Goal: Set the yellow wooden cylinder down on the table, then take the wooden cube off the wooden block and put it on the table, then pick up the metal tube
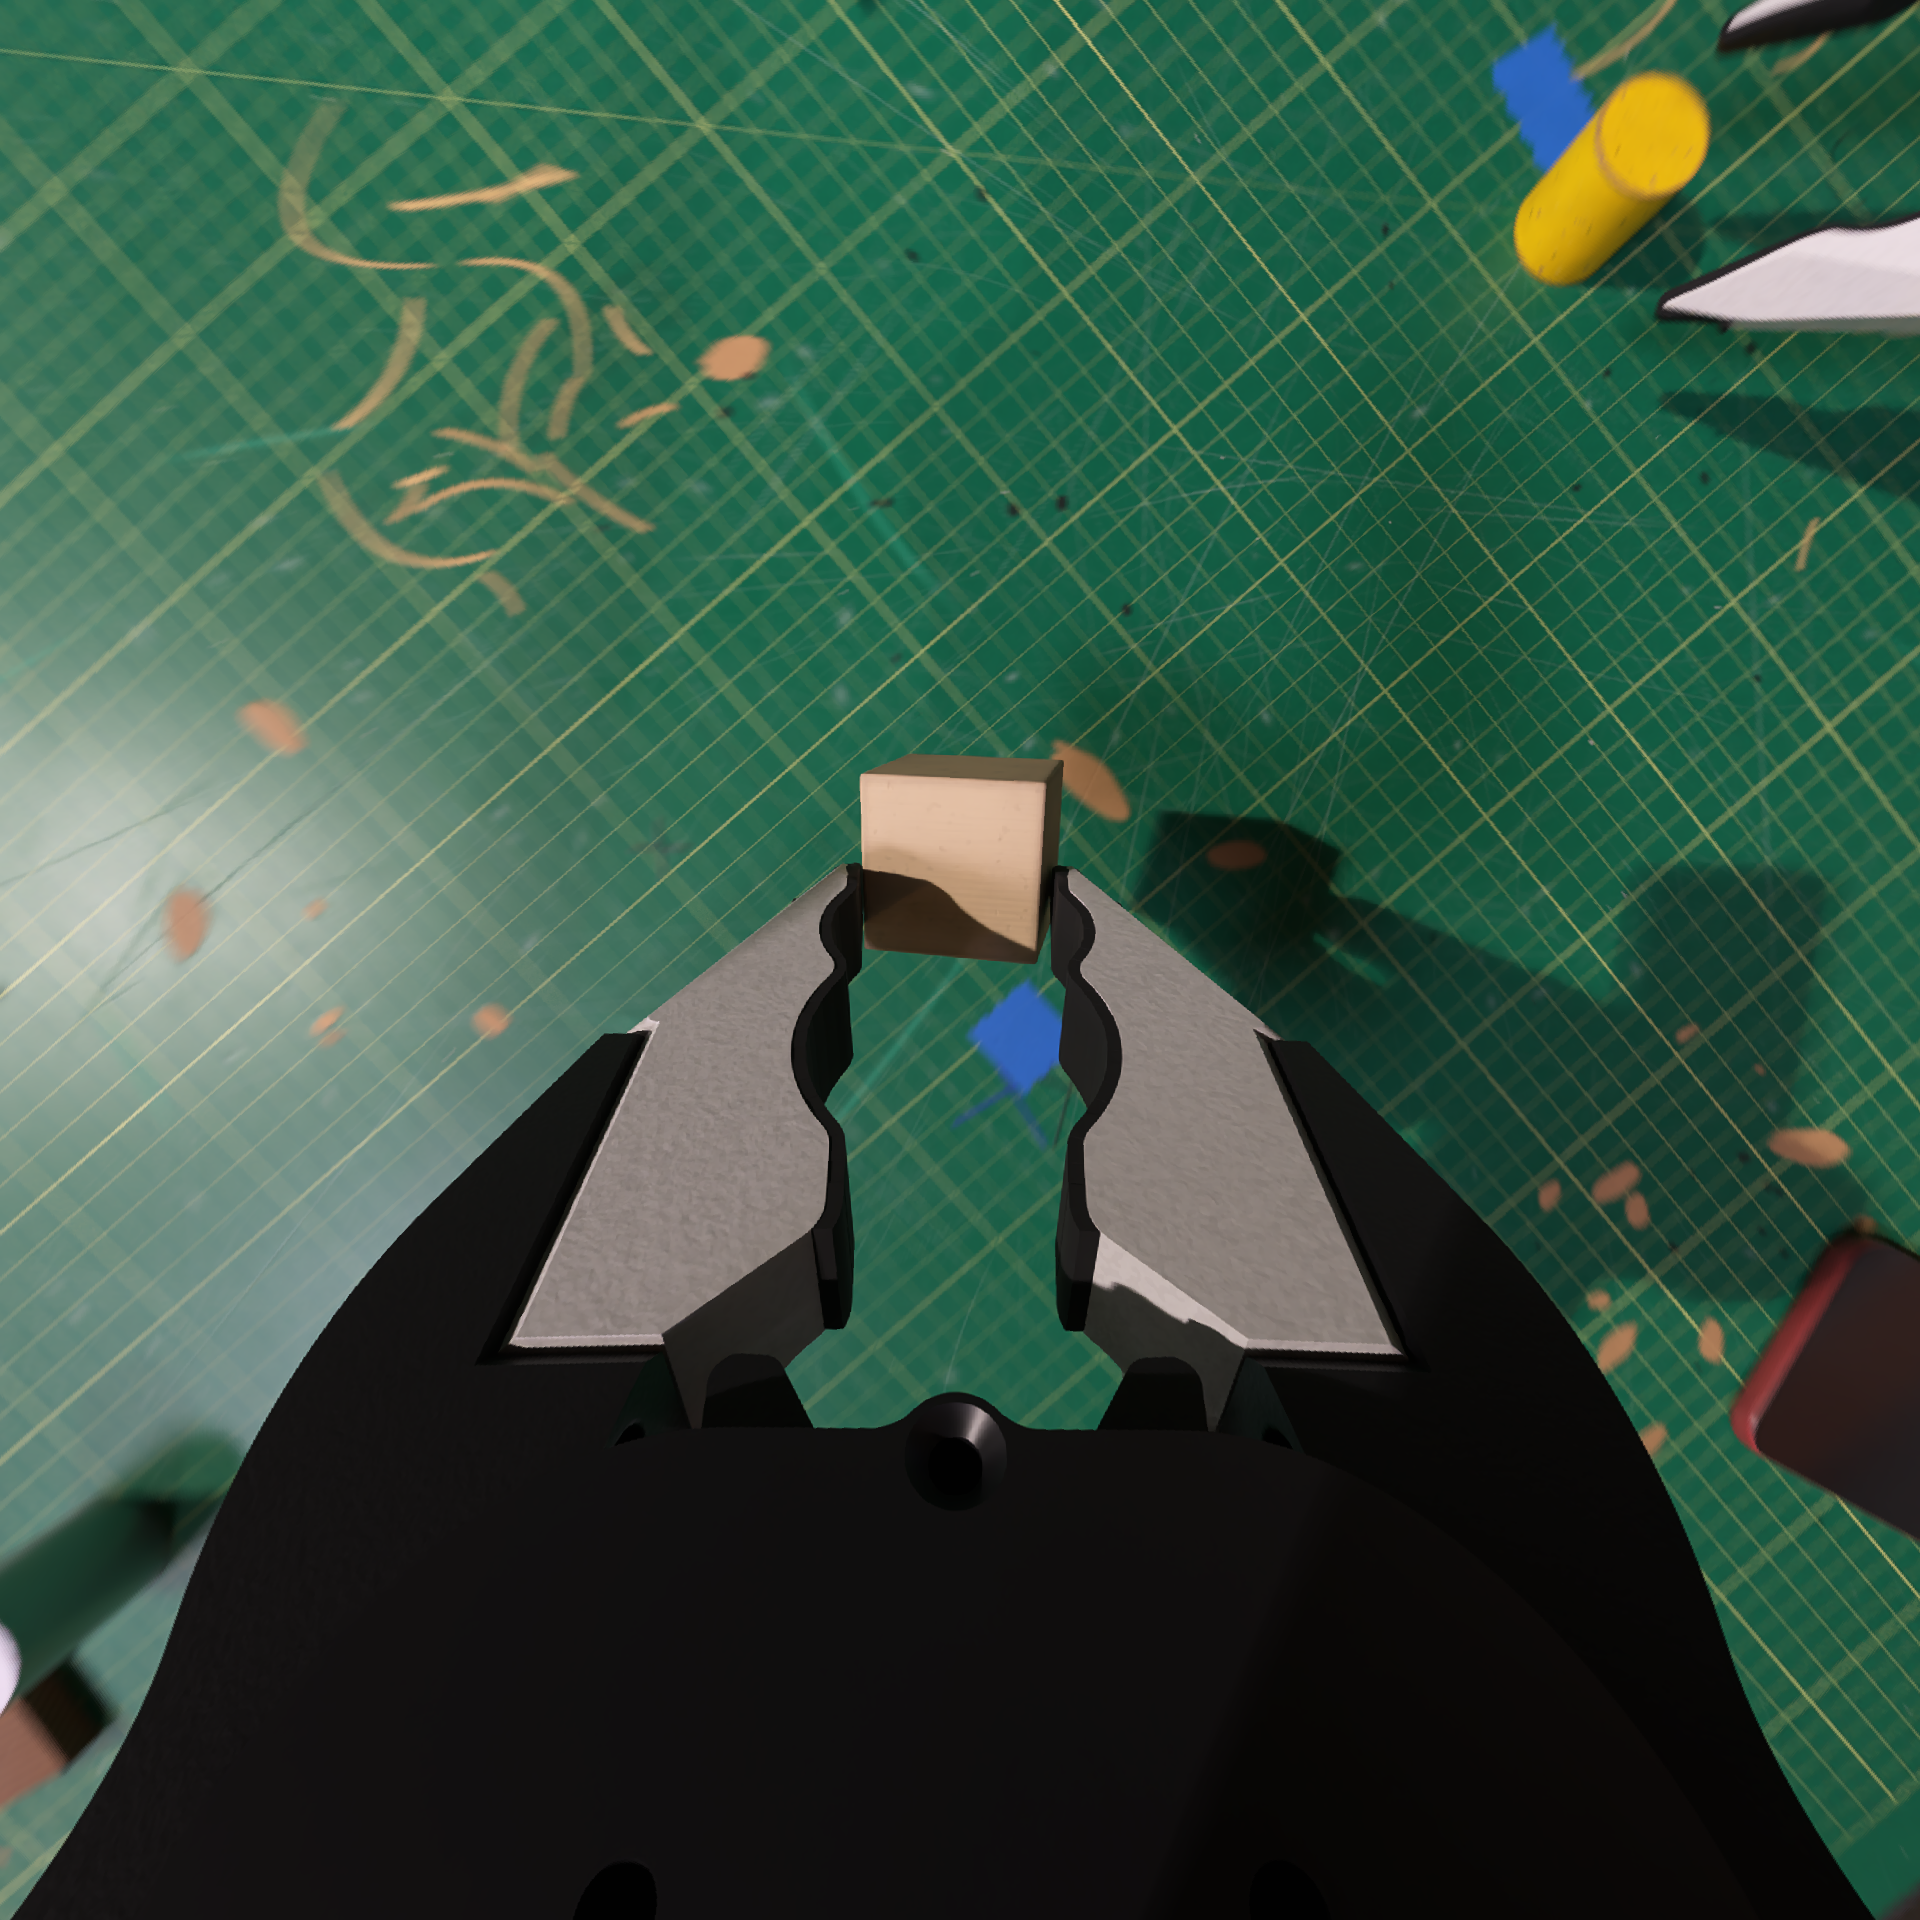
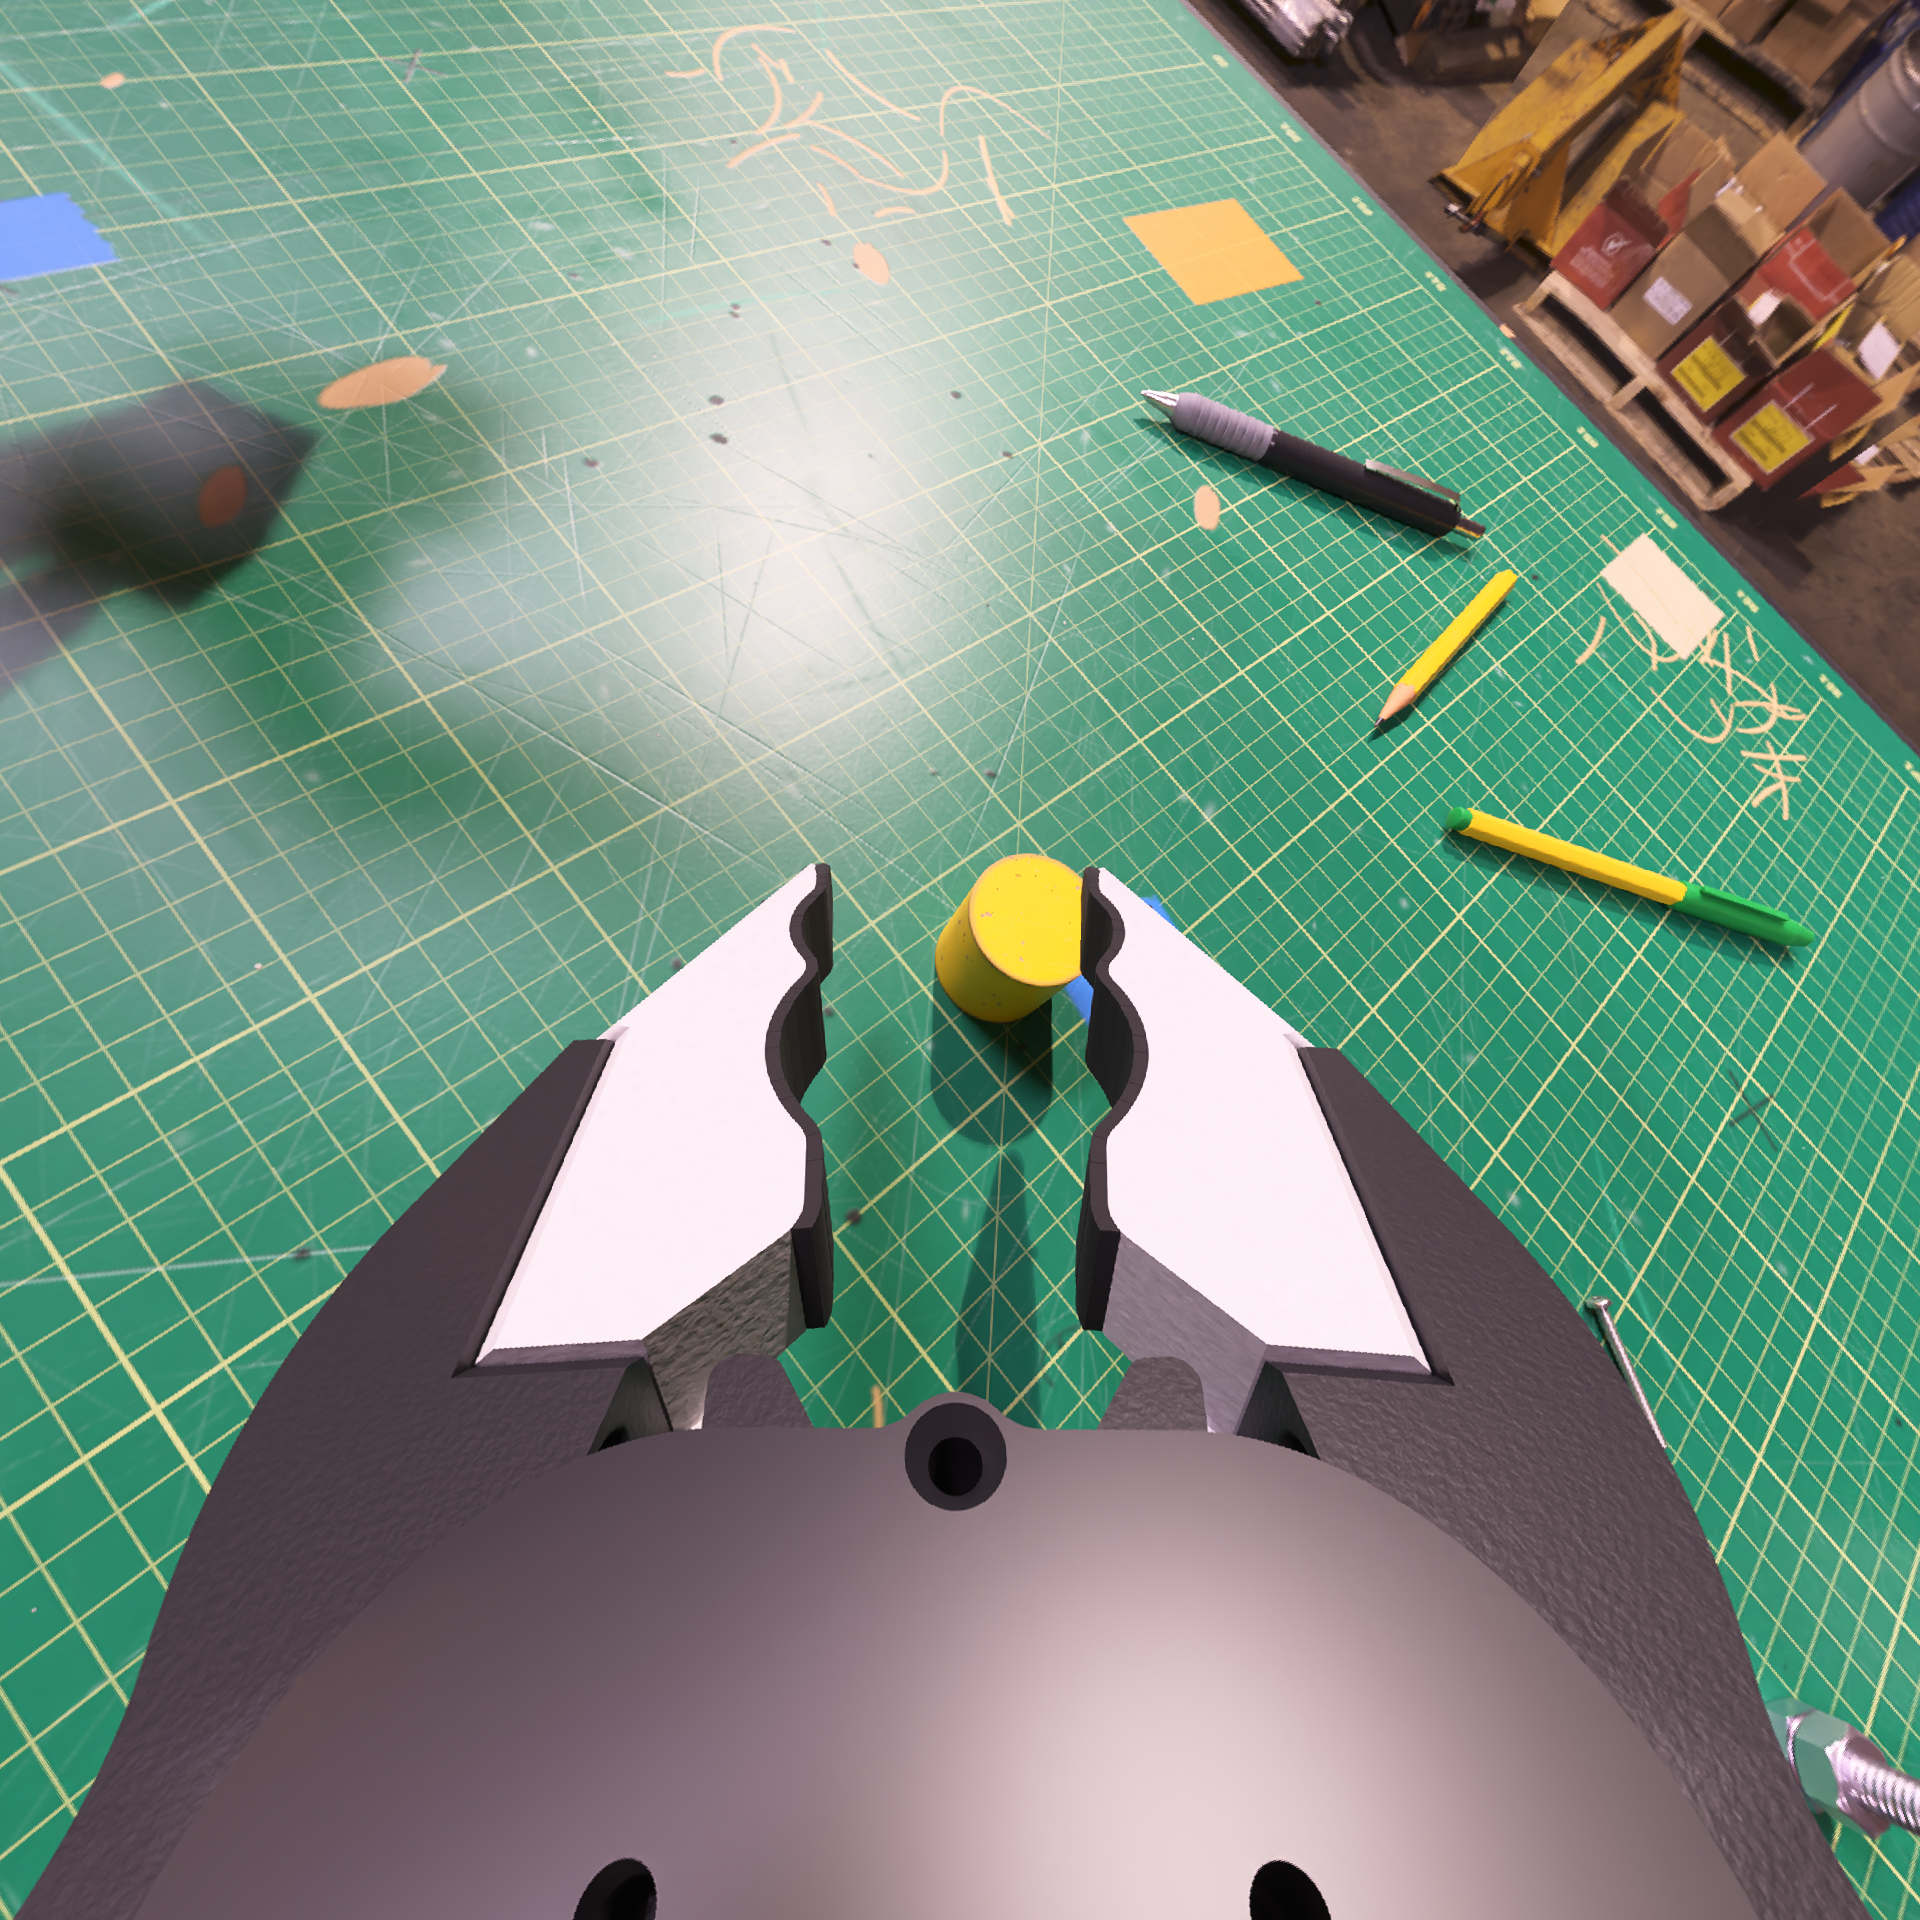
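Left wrist view: left tongs [image 1: 957, 883] grip wooden cube [image 1: 957, 852] above mat; right tongs [image 2: 956, 883] released beside yellow cylinder [image 2: 1008, 940].

From my left wrist view, the wooden cube [image 1: 956, 852] sits between the fingertips of my left gripper [image 1: 956, 904], above the cutting mat [image 1: 727, 644]. The cylinder [image 1: 1608, 177] stands far right on the mat, the wooden block [image 1: 1844, 1371] near right. From my right wrist view, the cylinder stands just beyond my right gripper [image 2: 956, 904], beside its right finger. A mechanical pencil [image 2: 1311, 461], a pencil [image 2: 1446, 646] and a pen [image 2: 1626, 876] lie farther right, with a bolt [image 2: 1855, 1779] near right.
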`<state>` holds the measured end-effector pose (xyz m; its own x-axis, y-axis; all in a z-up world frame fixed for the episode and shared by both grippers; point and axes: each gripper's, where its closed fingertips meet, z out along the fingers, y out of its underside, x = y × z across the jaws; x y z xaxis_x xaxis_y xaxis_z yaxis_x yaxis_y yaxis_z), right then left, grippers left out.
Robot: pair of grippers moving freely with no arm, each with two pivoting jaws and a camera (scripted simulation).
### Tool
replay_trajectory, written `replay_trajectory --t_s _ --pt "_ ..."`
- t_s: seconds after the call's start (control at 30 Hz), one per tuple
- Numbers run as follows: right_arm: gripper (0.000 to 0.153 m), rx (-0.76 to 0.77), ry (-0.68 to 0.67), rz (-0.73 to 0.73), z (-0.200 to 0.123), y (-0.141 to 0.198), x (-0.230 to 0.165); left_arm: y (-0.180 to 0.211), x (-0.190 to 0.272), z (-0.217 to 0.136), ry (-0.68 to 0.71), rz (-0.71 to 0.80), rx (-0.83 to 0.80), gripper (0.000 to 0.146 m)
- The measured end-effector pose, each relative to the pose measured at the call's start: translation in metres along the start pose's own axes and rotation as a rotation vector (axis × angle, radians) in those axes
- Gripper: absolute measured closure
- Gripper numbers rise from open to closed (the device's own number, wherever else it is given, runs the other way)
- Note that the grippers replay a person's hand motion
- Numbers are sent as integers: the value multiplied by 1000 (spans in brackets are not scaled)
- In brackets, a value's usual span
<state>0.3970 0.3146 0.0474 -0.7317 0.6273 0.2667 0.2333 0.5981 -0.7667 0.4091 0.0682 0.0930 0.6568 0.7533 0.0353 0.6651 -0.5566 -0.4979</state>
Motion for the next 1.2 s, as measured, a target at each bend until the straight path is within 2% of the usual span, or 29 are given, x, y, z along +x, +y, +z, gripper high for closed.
replay_trajectory --t_s 0.13,0.3,0.43,0.47,0.5,0.6,0.73,0.83,0.9,0.97,1.07,1.2 --pt "105 -4 9 -9 -2 2 0 -4 26 54 20 59 -90 110" --pt "105 -1 -4 -10 -2 3 -3 5 37 77 18 123 -180 110" --pt "104 -3 -1 -27 -2 6 -4 4 42 77 23 163 -173 110" --pt "104 -3 -3 -28 -2 6 -5 2 43 74 26 171 -150 97" --pt "105 1 -5 -28 -3 5 -5 -2 42 69 18 177 -115 91" --pt "105 11 -1 -32 -5 3 -6 -9 30 35 -10 156 20 93" --pt "105 15 8 -43 -6 2 -5 10 -25 -50 -92 17 145 90" --pt "105 11 12 -49 -6 2 -5 55 -109 -117 -265 -164 140 90" --pt "104 -2 12 -54 -4 4 -5 92 -164 -143 -344 -289 105 91" --pt "104 -17 15 -61 -3 6 -5 127 -200 -146 -314 -394 43 91" --pt "104 -30 25 -73 -2 8 -4 164 -227 -127 -233 -497 -9 89" --pt "104 -33 36 -63 -3 9 0 178 -239 -98 -238 -470 -27 84"
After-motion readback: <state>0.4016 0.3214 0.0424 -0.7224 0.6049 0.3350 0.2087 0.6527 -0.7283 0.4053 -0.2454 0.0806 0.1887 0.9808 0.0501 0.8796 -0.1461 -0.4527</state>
